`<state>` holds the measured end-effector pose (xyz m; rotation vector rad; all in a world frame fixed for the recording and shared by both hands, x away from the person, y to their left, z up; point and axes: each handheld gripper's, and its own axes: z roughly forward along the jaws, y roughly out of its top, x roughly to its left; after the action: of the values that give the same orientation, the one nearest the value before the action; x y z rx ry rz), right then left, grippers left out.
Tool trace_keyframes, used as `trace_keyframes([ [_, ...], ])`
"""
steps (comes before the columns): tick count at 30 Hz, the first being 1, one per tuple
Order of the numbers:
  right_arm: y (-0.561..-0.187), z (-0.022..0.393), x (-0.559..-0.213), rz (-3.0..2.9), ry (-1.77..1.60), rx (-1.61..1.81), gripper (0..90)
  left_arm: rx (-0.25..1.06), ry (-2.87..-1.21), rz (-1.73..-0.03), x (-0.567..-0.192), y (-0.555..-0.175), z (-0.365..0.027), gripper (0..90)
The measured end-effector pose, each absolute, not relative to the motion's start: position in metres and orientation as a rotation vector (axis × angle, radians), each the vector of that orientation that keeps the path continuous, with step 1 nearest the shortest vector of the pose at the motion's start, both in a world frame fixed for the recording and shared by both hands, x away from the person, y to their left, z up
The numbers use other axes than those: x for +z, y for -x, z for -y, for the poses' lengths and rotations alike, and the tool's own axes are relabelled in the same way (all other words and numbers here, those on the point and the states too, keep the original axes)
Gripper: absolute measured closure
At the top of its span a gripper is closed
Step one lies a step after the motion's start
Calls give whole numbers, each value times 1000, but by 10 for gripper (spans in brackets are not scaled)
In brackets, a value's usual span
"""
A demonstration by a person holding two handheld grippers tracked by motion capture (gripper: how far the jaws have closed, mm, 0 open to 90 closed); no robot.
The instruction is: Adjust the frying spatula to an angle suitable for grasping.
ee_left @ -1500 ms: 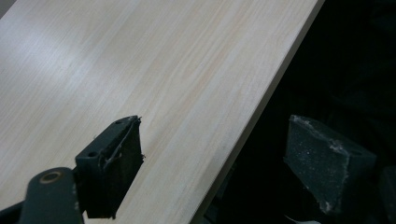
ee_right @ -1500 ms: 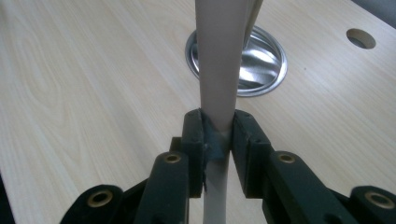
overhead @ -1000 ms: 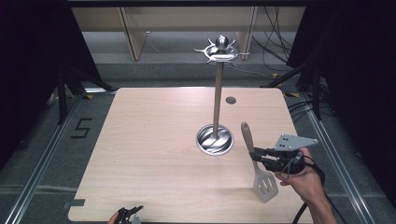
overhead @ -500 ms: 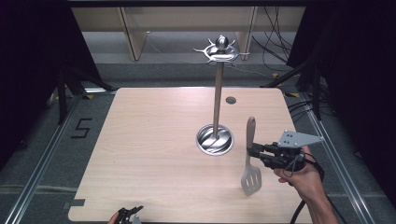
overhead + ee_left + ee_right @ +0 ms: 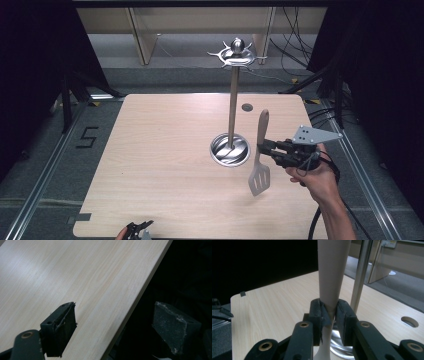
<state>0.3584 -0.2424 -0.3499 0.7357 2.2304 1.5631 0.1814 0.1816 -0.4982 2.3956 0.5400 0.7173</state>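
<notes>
A slotted spatula [image 5: 260,165] with a wooden handle hangs upright above the table, blade down. My right gripper [image 5: 264,148] is shut on the spatula's handle [image 5: 331,287], its pads pressing both sides. A metal utensil stand [image 5: 231,100] with a hooked crown and a round base [image 5: 229,149] rises just left of the spatula; its pole [image 5: 360,275] stands close behind the handle. My left gripper [image 5: 138,229] sits at the table's near edge, and in the left gripper view the left gripper [image 5: 113,326] is open with nothing between its pads.
The wooden table [image 5: 160,160] has a small round hole [image 5: 247,107] at the back right, seen as the hole [image 5: 410,321] in the right gripper view. Dark curtains flank both sides, and cables lie on the floor behind.
The right gripper has lifted the spatula off the table and swung it upright, moving it left toward the stand's base. The left gripper stays still.
</notes>
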Motion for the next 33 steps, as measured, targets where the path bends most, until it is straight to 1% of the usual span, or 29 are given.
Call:
trace_keyframes([
  [2,-363,241,-347,-2239,-710,1560,766,691,-2404,-530,-498,-182,-182,180],
  [6,-369,237,-343,-2217,-706,1550,766,718,-2405,-535,-497,-181,-183,180],
  [11,-373,235,-335,-2205,-720,1570,766,700,-2396,-540,-499,-182,-181,180],
  [12,-374,235,-334,-2203,-725,1579,766,715,-2393,-546,-499,-181,-181,180],
  [25,-389,223,-306,-2178,-707,1579,766,705,-2405,-532,-497,-181,-182,180],
  [29,-395,219,-301,-2165,-701,1593,766,705,-2405,-532,-497,-181,-182,180],
  [30,-397,219,-300,-2180,-695,1596,766,679,-2416,-523,-497,-181,-182,180],
  [33,-399,219,-297,-2176,-703,1601,766,693,-2403,-529,-498,-182,-182,180],
])
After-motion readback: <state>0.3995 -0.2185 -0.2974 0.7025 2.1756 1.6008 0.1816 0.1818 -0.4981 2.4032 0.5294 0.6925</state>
